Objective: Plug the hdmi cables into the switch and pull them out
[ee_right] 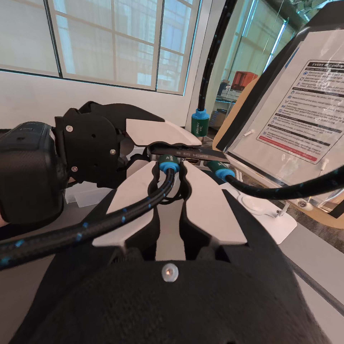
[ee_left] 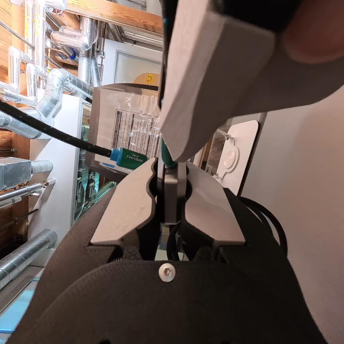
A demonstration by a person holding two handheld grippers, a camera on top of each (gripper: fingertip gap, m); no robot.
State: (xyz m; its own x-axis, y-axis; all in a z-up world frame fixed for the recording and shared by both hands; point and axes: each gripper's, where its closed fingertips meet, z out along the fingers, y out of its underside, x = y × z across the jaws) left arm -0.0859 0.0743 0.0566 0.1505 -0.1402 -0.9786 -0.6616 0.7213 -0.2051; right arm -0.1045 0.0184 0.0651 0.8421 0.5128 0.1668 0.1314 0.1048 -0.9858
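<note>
Clamping the flat grey metal switch (ee_left: 170, 195), left hand-held gripper (ee_left: 170, 183); right hand-held gripper (ee_right: 168, 172) flanks green-and-blue plug (ee_right: 168, 161), contact unclear; ports mostly hidden.

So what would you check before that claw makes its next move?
1. Left claw clamped on the switch: ok.
2. Right claw lined up around the left plug: ok.
3. Right claw tight on that plug: cannot tell.
4. Plug fully seated in the switch: cannot tell.
5. Cable clear of the right claw: not ok, it lies across one finger.
6. Middle port free: ok.
</note>
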